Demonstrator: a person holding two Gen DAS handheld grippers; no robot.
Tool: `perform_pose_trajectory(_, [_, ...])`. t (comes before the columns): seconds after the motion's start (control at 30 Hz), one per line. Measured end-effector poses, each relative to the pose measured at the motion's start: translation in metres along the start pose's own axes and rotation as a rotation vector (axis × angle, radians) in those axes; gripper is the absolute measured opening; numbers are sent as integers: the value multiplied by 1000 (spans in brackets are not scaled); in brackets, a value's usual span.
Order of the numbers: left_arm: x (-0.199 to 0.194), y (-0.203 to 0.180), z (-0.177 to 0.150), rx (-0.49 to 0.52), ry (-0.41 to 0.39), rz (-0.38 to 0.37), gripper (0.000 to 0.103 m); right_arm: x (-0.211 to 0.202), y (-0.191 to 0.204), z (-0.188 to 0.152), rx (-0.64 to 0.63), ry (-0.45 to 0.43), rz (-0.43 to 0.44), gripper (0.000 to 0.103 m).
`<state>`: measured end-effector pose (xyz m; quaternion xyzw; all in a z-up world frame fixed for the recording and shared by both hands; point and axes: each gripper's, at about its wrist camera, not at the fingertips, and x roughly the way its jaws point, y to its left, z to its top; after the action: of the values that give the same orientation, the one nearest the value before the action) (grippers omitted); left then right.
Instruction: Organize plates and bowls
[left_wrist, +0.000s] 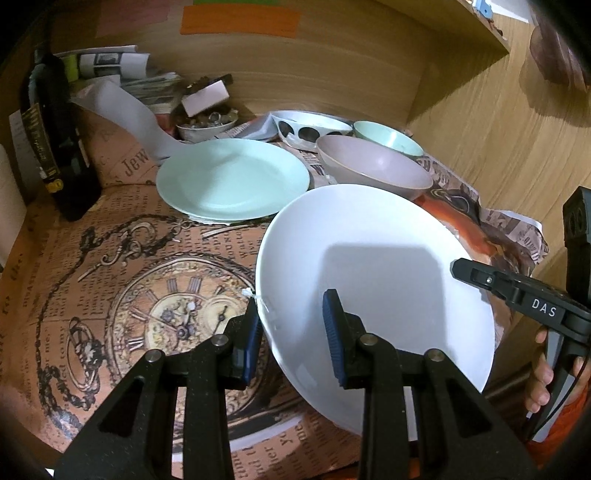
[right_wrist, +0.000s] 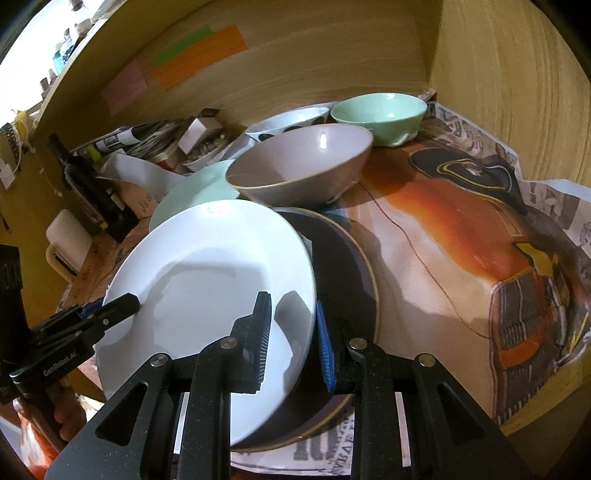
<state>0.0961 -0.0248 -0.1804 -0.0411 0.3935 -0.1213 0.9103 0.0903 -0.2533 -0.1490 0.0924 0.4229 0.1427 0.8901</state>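
L wrist view: the left gripper (left_wrist: 291, 332) is clamped on the near-left rim of the white plate (left_wrist: 373, 251), one pad under the rim, the other on the top face. The plate sits tilted, its far edge higher, so it looks carried, not resting. The right gripper (left_wrist: 476, 275) comes in from the right w/ its tip at the plate's right rim; a two-sided hold probably keeps a wide, slick plate from swinging. Ahead and left of the jaws: the mint plate (left_wrist: 232, 181), flat on the printed paper liner (left_wrist: 110, 258), seemingly on top of another plate. Straight ahead, past the white plate's far edge: the grey bowl (left_wrist: 373, 166), then the mint bowl (left_wrist: 388, 138) and the spotted bowl (left_wrist: 310, 127) behind it.

R wrist view: the right gripper (right_wrist: 293, 339) is closed on the white plate's (right_wrist: 207, 280) right rim, pads either side of the edge. Left gripper (right_wrist: 118, 304) enters from the left, on the opposite rim. Just under and to the right of the jaws: the dark plate (right_wrist: 351, 280) on the liner, partly covered by the white one. Grey bowl (right_wrist: 299, 166) is ahead, mint bowl (right_wrist: 380, 114) beyond it. Judgement: the white plate is in transit, prob. heading to a plate stack; the mint plate ahead-left looks a likely spot, bowls grouped at the back.
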Motion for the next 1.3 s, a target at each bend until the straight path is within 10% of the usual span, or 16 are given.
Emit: perform_pose_trajectory(1.3, [36,-29,9,72,67,3,48,-5,-12,5,-57,-31,-115,21])
